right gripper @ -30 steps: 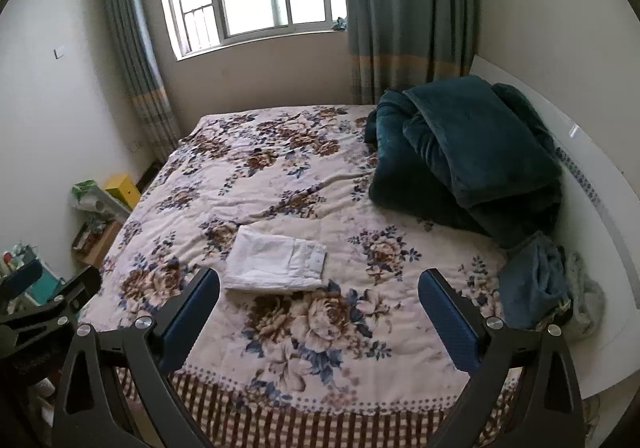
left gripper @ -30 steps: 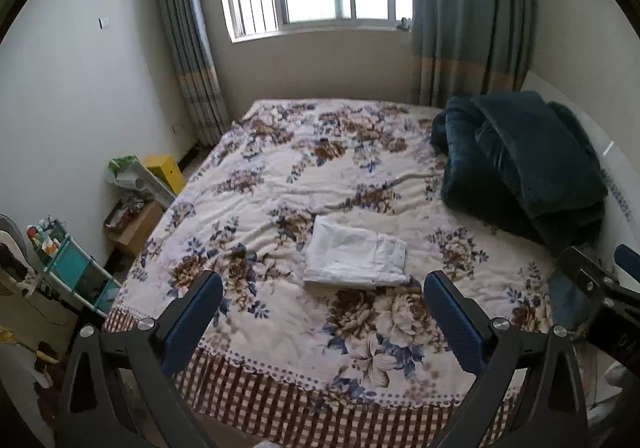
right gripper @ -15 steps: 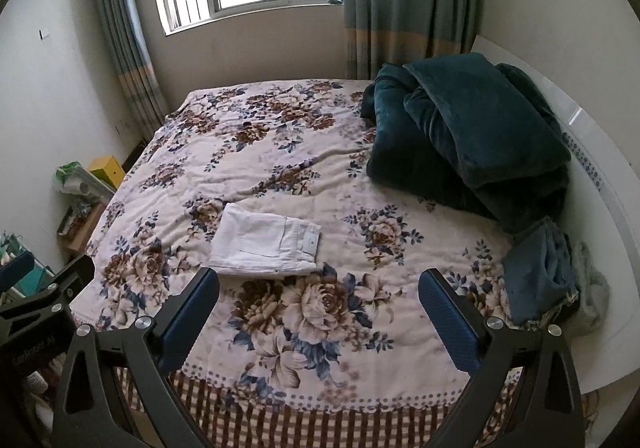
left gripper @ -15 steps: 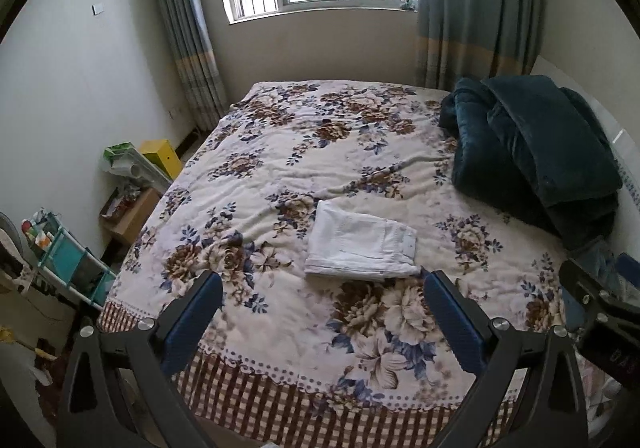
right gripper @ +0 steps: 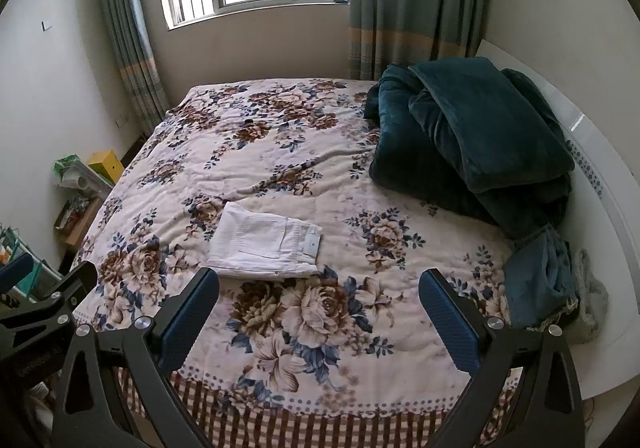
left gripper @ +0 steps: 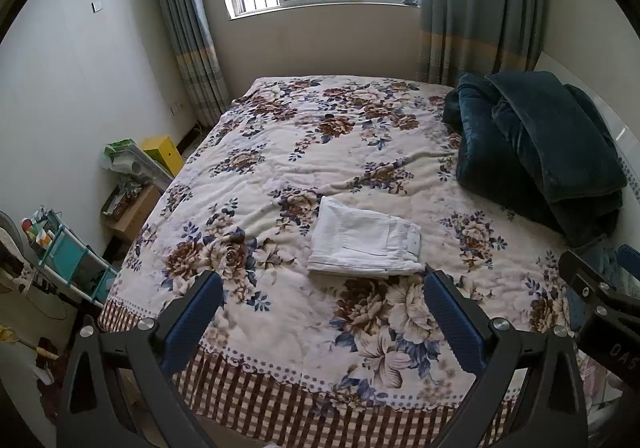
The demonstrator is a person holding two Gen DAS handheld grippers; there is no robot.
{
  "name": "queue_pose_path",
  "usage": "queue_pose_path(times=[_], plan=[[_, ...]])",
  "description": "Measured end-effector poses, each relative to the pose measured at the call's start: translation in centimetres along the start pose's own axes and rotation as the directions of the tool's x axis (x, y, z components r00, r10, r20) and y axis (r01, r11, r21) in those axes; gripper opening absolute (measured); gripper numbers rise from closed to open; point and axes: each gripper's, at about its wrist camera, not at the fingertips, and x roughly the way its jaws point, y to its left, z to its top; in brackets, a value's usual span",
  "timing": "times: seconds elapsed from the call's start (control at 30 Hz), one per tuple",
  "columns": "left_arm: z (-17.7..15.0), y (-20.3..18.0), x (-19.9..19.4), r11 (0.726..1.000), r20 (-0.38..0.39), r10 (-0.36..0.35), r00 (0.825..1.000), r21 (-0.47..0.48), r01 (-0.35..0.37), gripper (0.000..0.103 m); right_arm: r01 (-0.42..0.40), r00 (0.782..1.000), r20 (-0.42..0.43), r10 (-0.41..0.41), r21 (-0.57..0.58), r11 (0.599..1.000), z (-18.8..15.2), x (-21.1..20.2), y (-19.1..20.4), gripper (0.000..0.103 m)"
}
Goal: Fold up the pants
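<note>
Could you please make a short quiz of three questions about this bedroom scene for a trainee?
1. True or false: the white pants lie folded on the floral bedspread, and no gripper touches them.
2. Multiple choice: the left gripper and the right gripper are A) both open, B) both shut, C) one open and one shut.
3. Fill in: the dark teal blanket is piled at the side of the bed near the white ____.

Key:
1. True
2. A
3. headboard
</note>
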Motion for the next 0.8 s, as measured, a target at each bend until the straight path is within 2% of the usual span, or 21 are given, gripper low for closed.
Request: queue_pose_path(times=[0.8], plan=[[0.3, 0.1, 0.2, 1.000, 0.003, 0.007, 1.000, -0.002, -0.007, 0.103, -0.009, 1.000, -0.011, 0.008, -0.028, 1.000, -0.2, 1.2, 0.9, 0.102]])
